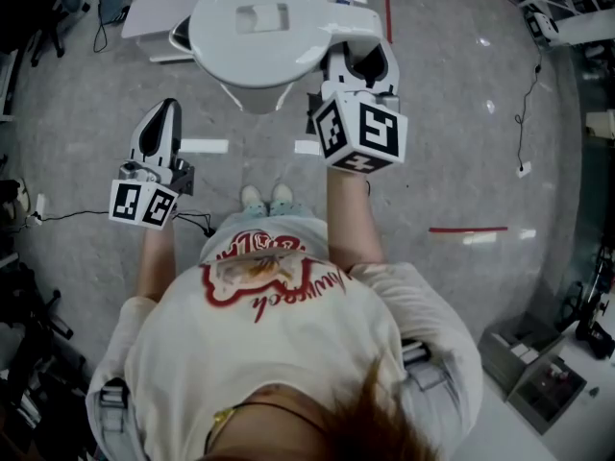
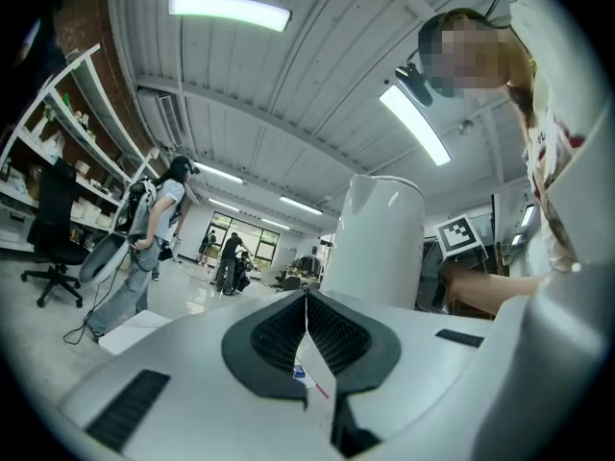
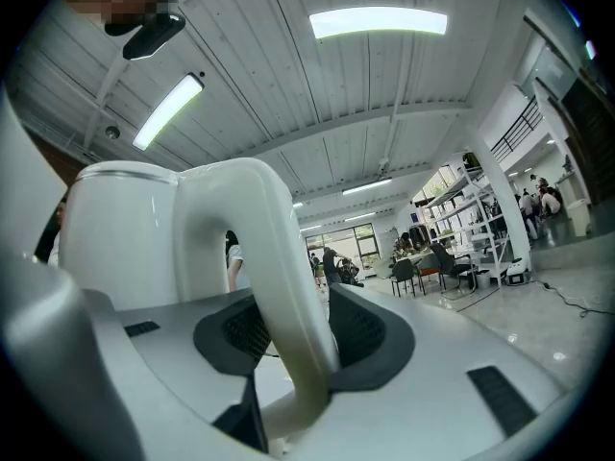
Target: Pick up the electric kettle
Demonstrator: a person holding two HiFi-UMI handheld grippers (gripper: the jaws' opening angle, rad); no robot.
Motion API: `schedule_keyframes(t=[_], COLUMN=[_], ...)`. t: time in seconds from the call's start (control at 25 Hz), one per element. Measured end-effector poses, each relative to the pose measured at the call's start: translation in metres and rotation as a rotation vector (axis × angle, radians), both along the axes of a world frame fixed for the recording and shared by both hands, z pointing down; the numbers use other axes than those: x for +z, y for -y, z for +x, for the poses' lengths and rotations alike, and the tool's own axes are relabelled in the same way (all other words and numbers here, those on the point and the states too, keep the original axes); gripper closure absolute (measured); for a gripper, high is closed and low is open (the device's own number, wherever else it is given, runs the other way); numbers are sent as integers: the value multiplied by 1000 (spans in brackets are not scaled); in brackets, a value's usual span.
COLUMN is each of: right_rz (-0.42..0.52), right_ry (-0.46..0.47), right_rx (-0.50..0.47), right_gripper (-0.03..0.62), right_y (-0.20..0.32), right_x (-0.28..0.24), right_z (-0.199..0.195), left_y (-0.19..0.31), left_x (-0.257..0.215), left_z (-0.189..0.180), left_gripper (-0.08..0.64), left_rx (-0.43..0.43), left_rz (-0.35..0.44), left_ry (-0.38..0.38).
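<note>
Shirt [image 1: 259,286], bottom centre: red script, unreadable. Left gripper [image 1: 159,128], mid left: pads pressed together, empty. Right gripper [image 1: 360,60] is clamped on the handle [image 3: 259,286] of the white electric kettle [image 1: 259,32], top centre. Only the gripper views show the shelving [image 3: 461,229] and people [image 2: 154,248] beyond.

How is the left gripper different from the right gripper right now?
The right gripper is clamped on the handle of the electric kettle; the left gripper has its jaws together on nothing. The right gripper is against the electric kettle, while the left gripper is off to the side, apart from it. Both are white and carry a marker cube.
</note>
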State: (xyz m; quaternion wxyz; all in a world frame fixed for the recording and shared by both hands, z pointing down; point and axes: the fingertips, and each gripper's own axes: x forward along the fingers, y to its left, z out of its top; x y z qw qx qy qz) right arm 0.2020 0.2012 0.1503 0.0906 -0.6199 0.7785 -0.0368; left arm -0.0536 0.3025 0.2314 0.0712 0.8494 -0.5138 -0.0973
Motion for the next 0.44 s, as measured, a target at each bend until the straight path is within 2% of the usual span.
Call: schedule_keyframes(t=[0.44], right_rz=[-4], right_ry=[-3], right_rx=[3], right_gripper=[430], right_y=[8], right_x=[-1], right_z=[-1], left_y=[7], left_x=[-3], left_z=[0], left_gripper=[548], left_rx=[11], left_rz=[3], left_ry=[4])
